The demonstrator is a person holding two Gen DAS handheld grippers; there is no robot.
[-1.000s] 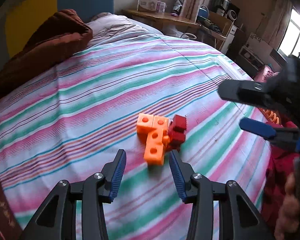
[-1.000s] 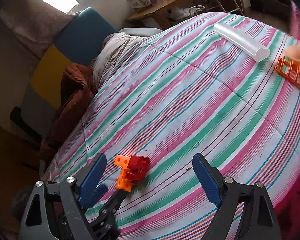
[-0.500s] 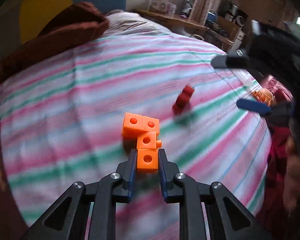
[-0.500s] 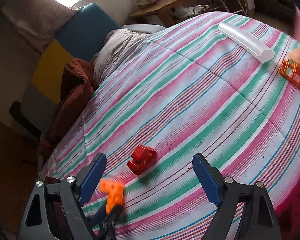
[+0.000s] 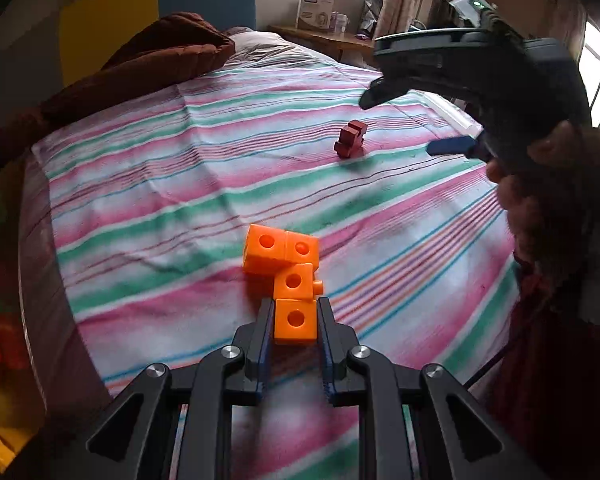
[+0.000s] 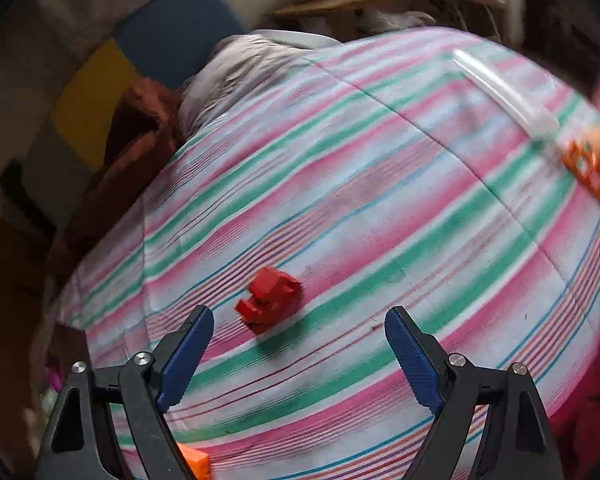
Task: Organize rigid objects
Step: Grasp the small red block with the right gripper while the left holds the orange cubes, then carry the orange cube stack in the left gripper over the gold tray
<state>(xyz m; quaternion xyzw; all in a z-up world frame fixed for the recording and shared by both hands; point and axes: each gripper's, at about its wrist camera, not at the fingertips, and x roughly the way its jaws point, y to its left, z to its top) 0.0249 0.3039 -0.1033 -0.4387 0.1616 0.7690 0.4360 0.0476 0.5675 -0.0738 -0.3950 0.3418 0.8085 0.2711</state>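
An orange piece of joined cubes [image 5: 288, 276] sits in my left gripper [image 5: 294, 320], which is shut on its nearest cube, above the striped bedspread [image 5: 180, 200]. A small red block piece [image 5: 350, 139] lies alone farther off on the bed. In the right wrist view the same red block piece [image 6: 270, 300] rests just ahead of my right gripper [image 6: 298, 334], whose blue pads stand wide open on either side, clear of it. A corner of the orange piece [image 6: 194, 460] shows at the bottom edge. The right gripper [image 5: 440, 120] also hangs at the upper right of the left view, held by a hand.
A brown blanket [image 5: 140, 64] and a grey pillow [image 6: 252, 68] lie at the head of the bed. A clear tube [image 6: 504, 96] and an orange rack [image 6: 592, 172] rest at the far right. A wooden desk with a box [image 5: 314, 8] stands behind.
My left gripper shut on the orange piece and pulled it away from the red block, toward the bed's near edge. The right gripper rolled a little and stayed open over the red block.
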